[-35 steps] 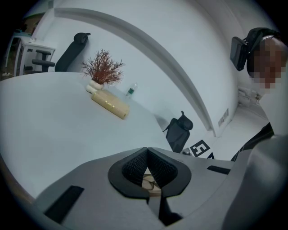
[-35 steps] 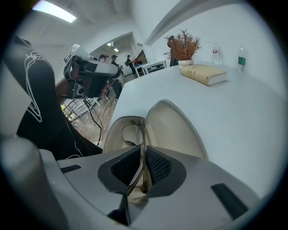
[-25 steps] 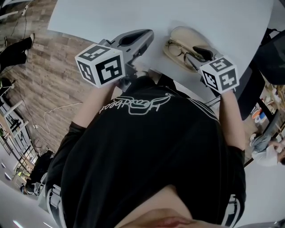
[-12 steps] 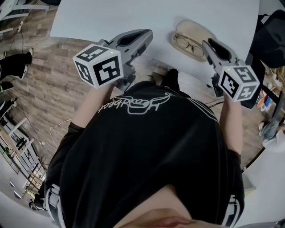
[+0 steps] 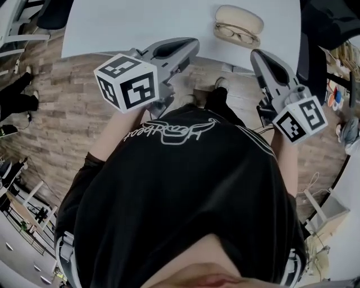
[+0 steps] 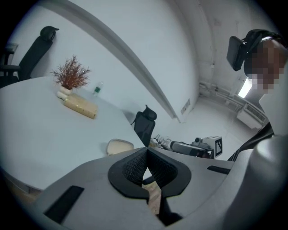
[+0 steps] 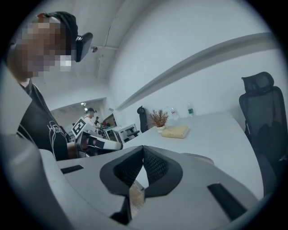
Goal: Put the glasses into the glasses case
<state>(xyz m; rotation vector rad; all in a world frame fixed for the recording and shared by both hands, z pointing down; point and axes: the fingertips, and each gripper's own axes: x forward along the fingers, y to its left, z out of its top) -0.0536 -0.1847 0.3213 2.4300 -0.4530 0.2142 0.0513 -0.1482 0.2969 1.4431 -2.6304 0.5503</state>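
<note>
The beige glasses case [image 5: 243, 15] lies open on the white table [image 5: 140, 22], with the thin-framed glasses [image 5: 236, 34] resting in it. Both grippers hang in front of the table edge, over the floor and apart from the case. My left gripper [image 5: 190, 47] is shut with nothing in it, its pads meeting at the tip [image 6: 146, 149]. My right gripper [image 5: 259, 56] is lower right of the case; its jaws are closing tight together [image 7: 143, 148], nothing between them. The left gripper view shows the case [image 6: 119, 146] as a small beige shape just beyond the jaws.
A wood-plank floor [image 5: 56, 112] lies below the table edge. Black office chairs [image 6: 144, 126] [image 7: 263, 117] stand at the table. A dried plant [image 6: 69, 76], a tan box [image 6: 81, 107] and a small bottle [image 6: 96, 89] sit at the table's far side.
My right gripper has drawn back from the case and risen, leaving the glasses in it. The left gripper lifted slightly. The case now sits farther away, at the top of the head view.
</note>
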